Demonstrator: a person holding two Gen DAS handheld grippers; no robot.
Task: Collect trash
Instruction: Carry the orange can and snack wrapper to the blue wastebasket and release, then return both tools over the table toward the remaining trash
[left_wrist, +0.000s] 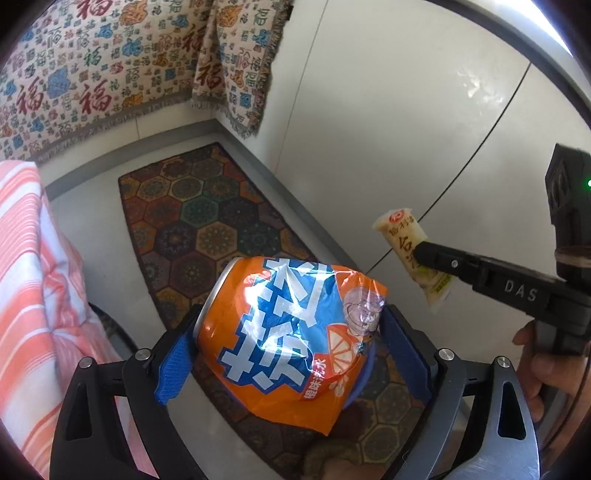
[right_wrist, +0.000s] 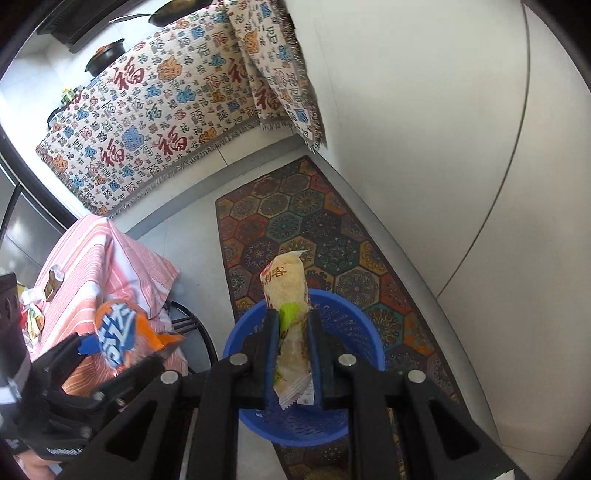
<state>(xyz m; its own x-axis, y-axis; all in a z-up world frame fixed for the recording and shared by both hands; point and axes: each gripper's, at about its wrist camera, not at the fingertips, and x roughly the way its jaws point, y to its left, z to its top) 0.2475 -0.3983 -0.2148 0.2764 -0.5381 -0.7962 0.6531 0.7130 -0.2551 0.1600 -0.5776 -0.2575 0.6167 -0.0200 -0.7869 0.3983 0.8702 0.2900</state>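
Left gripper (left_wrist: 291, 347): jaws spread wide, blue pads clamped on either side of a crumpled orange-and-blue soda can with white lettering (left_wrist: 288, 328), held tilted above the patterned hexagon-print rug (left_wrist: 207, 221).

Right gripper (right_wrist: 293, 354): jaws nearly closed, pinching a slim cream-yellow plastic snack wrapper with a green patch (right_wrist: 290, 325) about mid-length; wrapper stands roughly upright, its top end poking past the fingertips.

Round blue perforated plastic waste basket (right_wrist: 354, 332) sits on the rug, directly beneath the wrapper in the right wrist view.

Pink-and-white striped cloth (left_wrist: 33, 266) off to the left. Both items in the air, neither in the basket.
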